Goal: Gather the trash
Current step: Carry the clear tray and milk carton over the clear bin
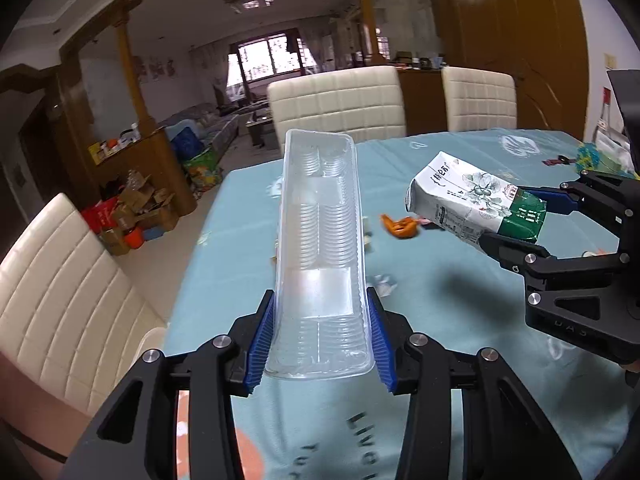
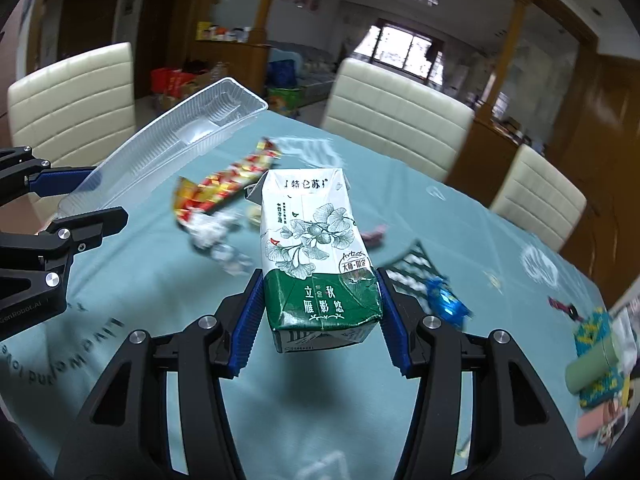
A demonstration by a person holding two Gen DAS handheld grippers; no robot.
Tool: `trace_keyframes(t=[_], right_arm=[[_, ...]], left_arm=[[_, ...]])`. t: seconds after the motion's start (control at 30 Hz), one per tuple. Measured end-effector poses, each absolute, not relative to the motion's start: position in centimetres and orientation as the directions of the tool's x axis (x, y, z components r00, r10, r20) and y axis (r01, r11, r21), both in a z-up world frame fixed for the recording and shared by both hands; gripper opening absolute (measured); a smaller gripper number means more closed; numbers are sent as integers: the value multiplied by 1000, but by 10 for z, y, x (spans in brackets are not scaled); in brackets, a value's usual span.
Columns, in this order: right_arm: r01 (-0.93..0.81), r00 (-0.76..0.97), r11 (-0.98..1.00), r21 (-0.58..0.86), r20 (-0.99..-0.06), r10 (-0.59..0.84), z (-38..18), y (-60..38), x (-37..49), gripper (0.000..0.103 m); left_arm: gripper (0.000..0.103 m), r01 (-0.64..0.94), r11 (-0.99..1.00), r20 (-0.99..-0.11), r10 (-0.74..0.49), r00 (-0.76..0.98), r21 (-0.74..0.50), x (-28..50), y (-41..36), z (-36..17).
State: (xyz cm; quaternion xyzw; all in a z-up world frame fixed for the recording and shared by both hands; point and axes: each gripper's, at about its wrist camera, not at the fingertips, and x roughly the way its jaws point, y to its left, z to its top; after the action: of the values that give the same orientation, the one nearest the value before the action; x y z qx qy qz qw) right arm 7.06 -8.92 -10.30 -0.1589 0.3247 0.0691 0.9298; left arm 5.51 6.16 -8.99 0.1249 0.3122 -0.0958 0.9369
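Clear glossy plastic tray (image 1: pixel 320 240), printed paper carton (image 2: pixel 318 248)

Clear plastic tray (image 1: pixel 320 248) between left hand-held gripper (image 1: pixel 320 344) pads, above table (image 1: pixel 240 240)

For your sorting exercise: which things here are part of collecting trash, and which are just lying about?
Job:
- clear plastic tray, in left gripper
- milk carton, in right gripper
- snack wrapper
- crumpled paper

Lying about:
- chairs
- green cylinder

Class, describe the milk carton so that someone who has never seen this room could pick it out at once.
Start at the table under its pale blue cloth. Above it, the right gripper holds the milk carton clear of the cloth. Unlike the clear plastic tray in the left gripper, it is white with leaf drawings and a green base.
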Motion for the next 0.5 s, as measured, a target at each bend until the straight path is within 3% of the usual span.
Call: trace_keyframes(t=[0.5], right_arm=[[-456,727,848,-271,-663,178,-115,56,96,55]], left_arm=[[43,48,983,-618,72,783,176,51,186,-102]])
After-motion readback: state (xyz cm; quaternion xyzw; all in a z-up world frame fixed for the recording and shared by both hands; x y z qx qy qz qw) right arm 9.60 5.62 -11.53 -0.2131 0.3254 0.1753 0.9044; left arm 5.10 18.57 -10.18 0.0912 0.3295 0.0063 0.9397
